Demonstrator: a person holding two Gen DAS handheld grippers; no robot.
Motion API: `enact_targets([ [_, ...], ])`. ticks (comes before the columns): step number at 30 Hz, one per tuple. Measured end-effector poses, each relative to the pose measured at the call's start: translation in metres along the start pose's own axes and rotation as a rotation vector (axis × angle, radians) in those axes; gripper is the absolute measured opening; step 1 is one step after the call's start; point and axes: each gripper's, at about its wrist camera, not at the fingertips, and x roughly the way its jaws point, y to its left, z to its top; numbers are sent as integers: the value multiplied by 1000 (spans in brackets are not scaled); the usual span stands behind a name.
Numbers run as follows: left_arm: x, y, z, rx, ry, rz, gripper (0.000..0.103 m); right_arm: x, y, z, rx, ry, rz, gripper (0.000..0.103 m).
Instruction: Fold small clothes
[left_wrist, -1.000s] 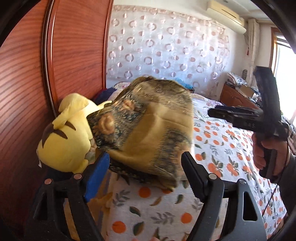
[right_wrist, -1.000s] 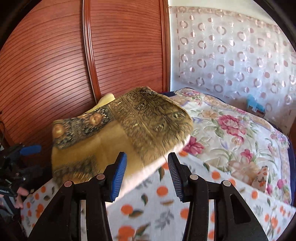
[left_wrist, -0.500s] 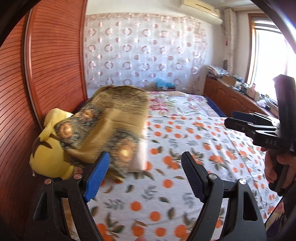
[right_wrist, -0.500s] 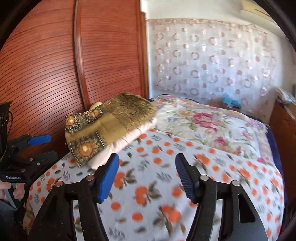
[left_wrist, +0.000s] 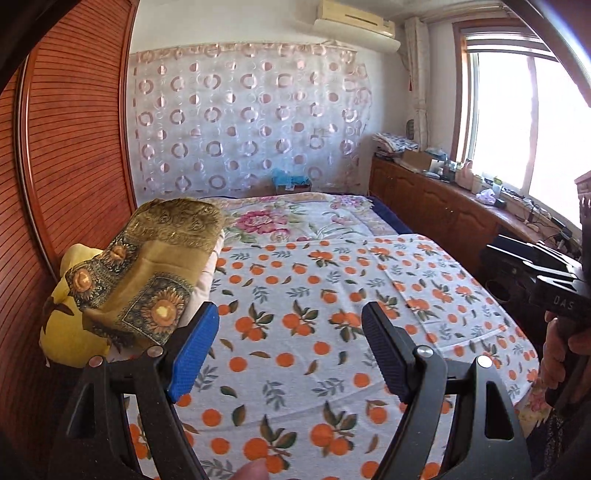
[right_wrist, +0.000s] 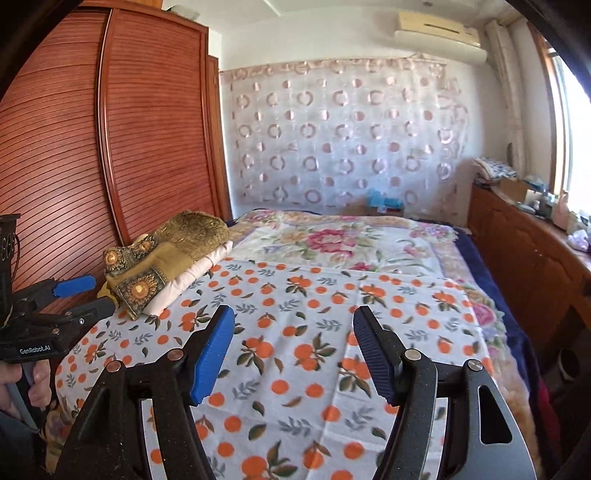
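A folded gold and brown patterned cloth lies on top of a folded pale garment at the left edge of the bed. The pile leans on a yellow plush toy. My left gripper is open above the orange-print sheet, to the right of the pile, with nothing between its fingers. My right gripper is also open and empty, farther from the pile, over the same sheet. Each gripper shows at the edge of the other's view, held in a hand.
A red-brown slatted wardrobe stands close behind the pile on the left. A floral blanket covers the far part of the bed. A low wooden cabinet with clutter on it runs under the window on the right.
Both grippers have pulled back from the folded pile, which now lies free. The right gripper's jaws stand wider than before. The pile looks smaller and farther left in both views.
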Motion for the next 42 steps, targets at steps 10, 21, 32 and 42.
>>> enact_targets([
  [10,-14,-23,10,25,-28,27,80,-41,-3,-11,23,-40,-49,69],
  [21,-19,-25,6,13,-41,44,80,-30,-3,-15,45,-47,-65,69],
  [32,-20,-25,6,11,-47,38,80,-29,-7,-19,48,-47,-63,69],
  [42,-21,-25,5,11,-49,39,80,-30,-9,-20,43,-54,-65,69],
])
